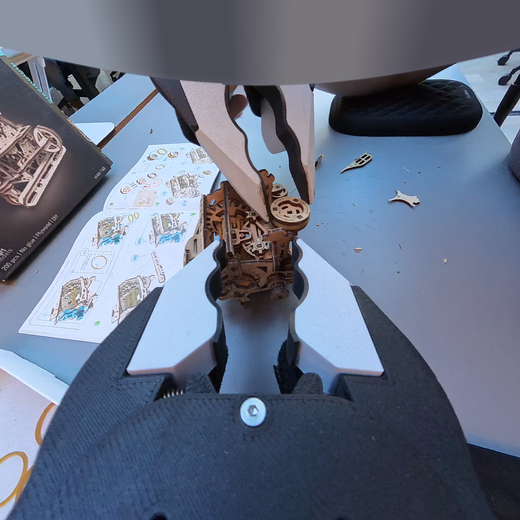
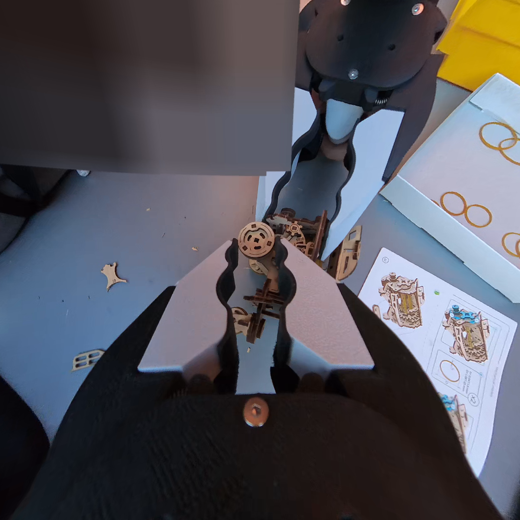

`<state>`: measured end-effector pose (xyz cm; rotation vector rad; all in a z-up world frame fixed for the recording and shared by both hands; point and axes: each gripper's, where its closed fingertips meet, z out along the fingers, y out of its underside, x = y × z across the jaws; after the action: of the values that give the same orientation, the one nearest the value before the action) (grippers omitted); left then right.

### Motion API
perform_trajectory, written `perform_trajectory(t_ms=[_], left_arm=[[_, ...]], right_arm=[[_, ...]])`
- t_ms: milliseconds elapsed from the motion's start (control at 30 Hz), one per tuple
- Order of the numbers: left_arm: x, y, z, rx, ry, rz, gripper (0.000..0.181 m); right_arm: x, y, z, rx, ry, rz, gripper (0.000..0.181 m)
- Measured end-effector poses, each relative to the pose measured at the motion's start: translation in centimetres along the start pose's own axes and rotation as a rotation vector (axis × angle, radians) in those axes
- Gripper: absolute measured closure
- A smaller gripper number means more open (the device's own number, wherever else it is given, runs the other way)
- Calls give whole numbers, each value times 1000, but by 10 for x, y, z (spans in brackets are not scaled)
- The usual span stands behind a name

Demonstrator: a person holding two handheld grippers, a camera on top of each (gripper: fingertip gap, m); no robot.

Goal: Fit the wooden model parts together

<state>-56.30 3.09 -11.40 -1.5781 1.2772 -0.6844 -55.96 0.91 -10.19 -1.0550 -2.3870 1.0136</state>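
The wooden model [image 1: 247, 253] stands on the grey table [image 1: 408, 267], just right of the instruction sheet [image 1: 118, 242]. The left gripper [image 1: 256, 244] reaches in level and clamps the model's near end. The right gripper [image 2: 256, 244] slants steeply down from beyond, seemingly pinching the round wooden wheel [image 2: 256, 243] at the model's top.

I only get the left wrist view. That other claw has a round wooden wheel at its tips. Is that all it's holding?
Observer: No. In the right wrist view the wheel heads a longer piece: a dark slotted frame runs back between the fingers of the right gripper.
Operator: Anything else on it?
Observer: A second, smaller wheel shows near its back end.
Operator: Anything off my screen?
Observer: A yellow container sits beyond the white box.
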Motion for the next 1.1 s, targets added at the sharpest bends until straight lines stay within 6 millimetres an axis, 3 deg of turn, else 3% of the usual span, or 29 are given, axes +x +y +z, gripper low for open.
perform_trajectory(t_ms=[600,1100], left_arm=[[3,-2,0,21,24,3,135],[1,-2,0,29,38,-31,136]], right_arm=[[-4,0,3,-136,-239,-137,155],[-2,1,3,-167,-185,-252,155]])
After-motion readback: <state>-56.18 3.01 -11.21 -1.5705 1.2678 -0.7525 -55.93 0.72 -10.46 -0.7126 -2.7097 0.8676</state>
